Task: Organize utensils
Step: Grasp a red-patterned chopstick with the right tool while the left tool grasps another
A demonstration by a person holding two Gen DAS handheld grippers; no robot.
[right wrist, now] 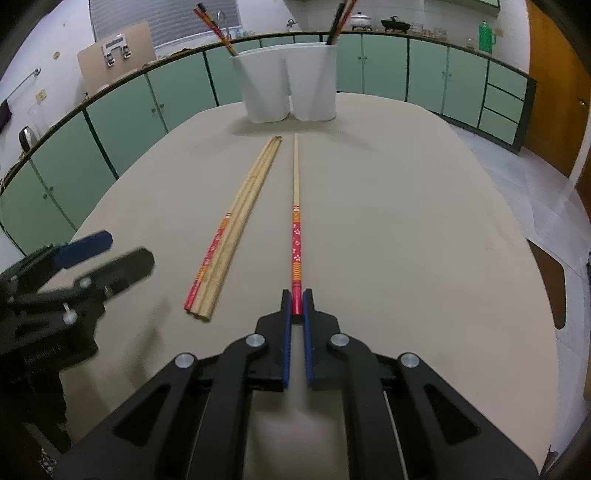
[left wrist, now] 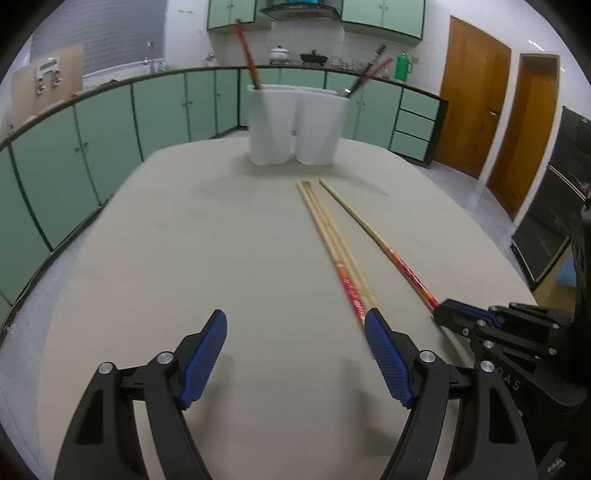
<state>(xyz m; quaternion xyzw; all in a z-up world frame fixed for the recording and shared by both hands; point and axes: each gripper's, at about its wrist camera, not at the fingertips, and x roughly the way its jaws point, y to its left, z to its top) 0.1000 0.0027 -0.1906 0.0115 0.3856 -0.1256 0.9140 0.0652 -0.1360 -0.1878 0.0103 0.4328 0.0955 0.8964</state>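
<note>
- A beige table (right wrist: 424, 229) with rounded corners fills both wrist views; its top is plain and matte.
- At the table's far end stands a white utensil holder (right wrist: 286, 83) with two lobes, used here as the landmark.
- Dark and red-patterned chopsticks lean out of the holder's left lobe (right wrist: 216, 27) and its right lobe (right wrist: 338, 22).
- On the near side of the holder, a bundle of wooden chopsticks (right wrist: 236, 221) lies flat, its plain tips pointing toward the holder.
- Just right of that bundle, apart from it, lies a single chopstick (right wrist: 295, 206) with an orange-and-red patterned handle, its tip also pointing at the holder.
- The right gripper (right wrist: 296, 299) has its blue pads pressed together on the red handle end of the single chopstick, at the end farthest from the holder.
- The left gripper (left wrist: 295, 325) stands wide apart with nothing between its pads; its right pad sits beside the handle end of the bundle, and whether it touches cannot be told.
- Behind the holder runs a long row of pale green cabinets (right wrist: 122, 110) under a dark counter edge.
- On the counter beyond the holder are a white pot (left wrist: 279, 53), a dark pan (left wrist: 314, 57) and a green flask (left wrist: 403, 66).
- To the right of the holder in the left wrist view are two brown wooden doors (left wrist: 476, 99); the floor is light tile.
</note>
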